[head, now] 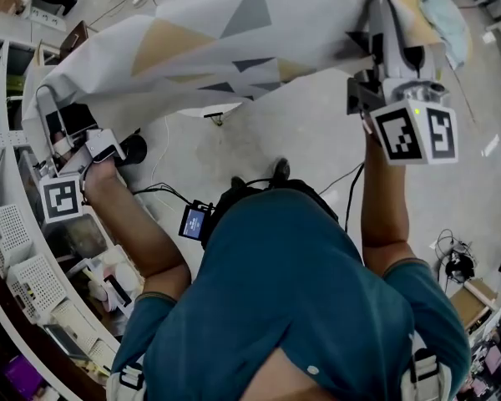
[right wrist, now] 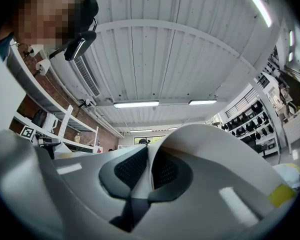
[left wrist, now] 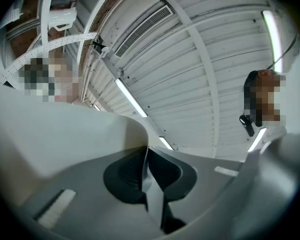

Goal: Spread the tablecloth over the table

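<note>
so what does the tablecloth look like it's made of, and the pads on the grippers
The tablecloth is probably a thin woven or coated fabric, matte, white with grey and tan triangles. It sags and folds softly between the left gripper and the right gripper. The pads are dark and matte, likely rubber, with a fine dotted grid texture.

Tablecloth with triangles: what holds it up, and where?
The white fabric tablecloth with grey and tan triangles is held by the left gripper and right gripper, each pinching its edge.
</note>
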Demonstrator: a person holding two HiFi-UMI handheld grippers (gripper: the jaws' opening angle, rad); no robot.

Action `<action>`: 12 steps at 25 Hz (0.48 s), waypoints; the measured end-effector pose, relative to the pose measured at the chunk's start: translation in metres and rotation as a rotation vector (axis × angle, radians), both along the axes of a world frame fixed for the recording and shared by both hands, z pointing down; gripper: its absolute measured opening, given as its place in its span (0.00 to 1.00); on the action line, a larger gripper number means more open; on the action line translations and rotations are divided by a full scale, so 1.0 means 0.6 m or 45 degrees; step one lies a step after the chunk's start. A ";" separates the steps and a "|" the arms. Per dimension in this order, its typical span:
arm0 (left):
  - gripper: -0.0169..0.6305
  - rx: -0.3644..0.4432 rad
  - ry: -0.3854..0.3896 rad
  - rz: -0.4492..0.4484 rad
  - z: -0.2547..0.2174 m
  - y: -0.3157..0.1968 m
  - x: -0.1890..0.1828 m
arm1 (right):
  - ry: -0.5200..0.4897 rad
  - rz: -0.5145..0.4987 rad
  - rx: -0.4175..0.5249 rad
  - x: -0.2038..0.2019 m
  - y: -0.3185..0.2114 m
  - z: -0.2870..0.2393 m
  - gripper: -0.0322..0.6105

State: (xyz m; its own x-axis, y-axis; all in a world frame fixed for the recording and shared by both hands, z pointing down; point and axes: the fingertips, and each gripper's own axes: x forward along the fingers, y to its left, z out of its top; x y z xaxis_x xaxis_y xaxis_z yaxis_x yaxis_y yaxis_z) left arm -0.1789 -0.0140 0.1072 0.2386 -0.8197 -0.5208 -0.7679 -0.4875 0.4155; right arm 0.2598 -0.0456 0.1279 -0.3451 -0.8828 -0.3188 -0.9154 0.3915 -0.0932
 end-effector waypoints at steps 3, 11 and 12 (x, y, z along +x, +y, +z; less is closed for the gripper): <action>0.04 -0.019 -0.005 -0.014 -0.008 -0.045 0.016 | -0.004 -0.018 -0.015 0.014 -0.054 -0.007 0.08; 0.04 -0.028 0.014 -0.002 0.002 -0.128 -0.030 | 0.009 -0.007 -0.035 -0.033 -0.124 0.002 0.08; 0.04 -0.028 0.021 0.005 0.003 -0.141 -0.039 | 0.011 0.001 -0.034 -0.042 -0.134 0.000 0.08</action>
